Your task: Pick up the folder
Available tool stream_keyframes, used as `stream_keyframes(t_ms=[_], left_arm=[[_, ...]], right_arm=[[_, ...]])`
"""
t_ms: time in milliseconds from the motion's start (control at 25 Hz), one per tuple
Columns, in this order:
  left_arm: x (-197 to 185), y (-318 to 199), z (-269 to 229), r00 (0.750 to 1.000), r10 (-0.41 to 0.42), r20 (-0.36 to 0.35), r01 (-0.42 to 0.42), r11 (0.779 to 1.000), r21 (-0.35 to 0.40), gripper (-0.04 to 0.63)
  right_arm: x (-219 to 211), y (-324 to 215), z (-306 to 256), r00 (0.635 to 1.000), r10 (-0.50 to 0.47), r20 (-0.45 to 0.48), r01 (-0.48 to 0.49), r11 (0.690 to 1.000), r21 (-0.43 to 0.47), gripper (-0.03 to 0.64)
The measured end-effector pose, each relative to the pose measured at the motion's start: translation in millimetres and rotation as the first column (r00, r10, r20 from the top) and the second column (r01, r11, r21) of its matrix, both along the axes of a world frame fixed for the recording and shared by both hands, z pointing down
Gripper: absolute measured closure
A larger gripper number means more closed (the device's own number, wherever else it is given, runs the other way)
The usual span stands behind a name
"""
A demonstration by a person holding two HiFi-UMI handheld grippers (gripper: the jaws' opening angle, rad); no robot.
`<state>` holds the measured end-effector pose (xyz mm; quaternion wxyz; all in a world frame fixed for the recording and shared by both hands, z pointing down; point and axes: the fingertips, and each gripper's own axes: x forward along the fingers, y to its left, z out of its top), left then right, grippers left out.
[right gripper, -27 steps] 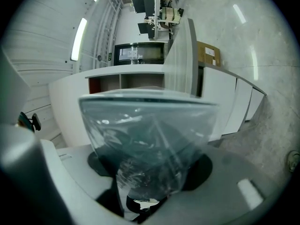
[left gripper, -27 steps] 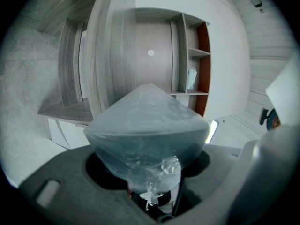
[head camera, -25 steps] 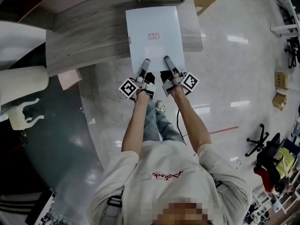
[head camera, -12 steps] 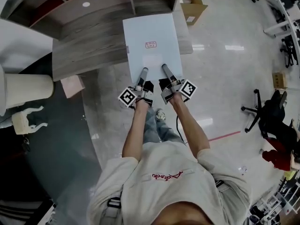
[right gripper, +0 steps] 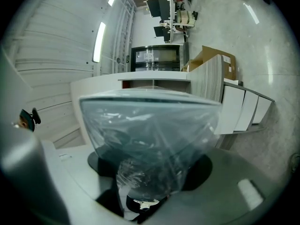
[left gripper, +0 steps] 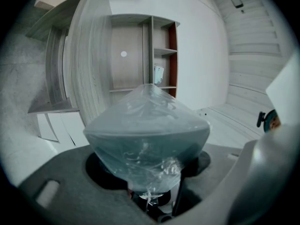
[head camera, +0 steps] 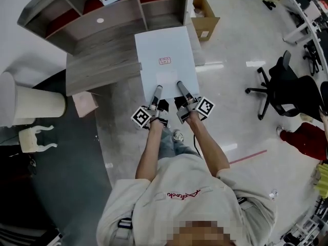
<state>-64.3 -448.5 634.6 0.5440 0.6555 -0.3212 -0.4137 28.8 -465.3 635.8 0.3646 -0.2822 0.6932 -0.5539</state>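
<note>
The folder (head camera: 165,58) is a flat, pale sheet with a small red stamp, held out level over the front edge of the wooden desk (head camera: 102,68). Both grippers hold its near edge. My left gripper (head camera: 158,89) is shut on the left part of that edge, and my right gripper (head camera: 180,85) is shut on the right part. In the left gripper view the folder (left gripper: 147,125) shows as a glossy, bluish plastic-covered slab filling the space between the jaws. The right gripper view shows the folder (right gripper: 150,130) the same way. The fingertips are hidden under and behind it.
A grey shelf unit (head camera: 123,9) with red backing stands behind the desk. An open cardboard box (head camera: 205,14) sits on the floor at its right. A white cylinder (head camera: 31,101) and a pink box (head camera: 84,103) stand left; a black office chair (head camera: 287,86) stands right.
Both grippers have risen together with the folder, which now hangs higher above the desk. The grip on its near edge looks the same.
</note>
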Motion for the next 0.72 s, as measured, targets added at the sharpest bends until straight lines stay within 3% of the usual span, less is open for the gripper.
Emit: stream_keyframes(t_ms=[720], left_arm=[[14.6,52.3,-60.4,1.000,-0.007,0.013,0.006,0.994,0.108,0.313]], right_arm=[[14.5,51.1,-59.6,1.000,-0.013,0.014,0.012,0.994,0.107,0.328]])
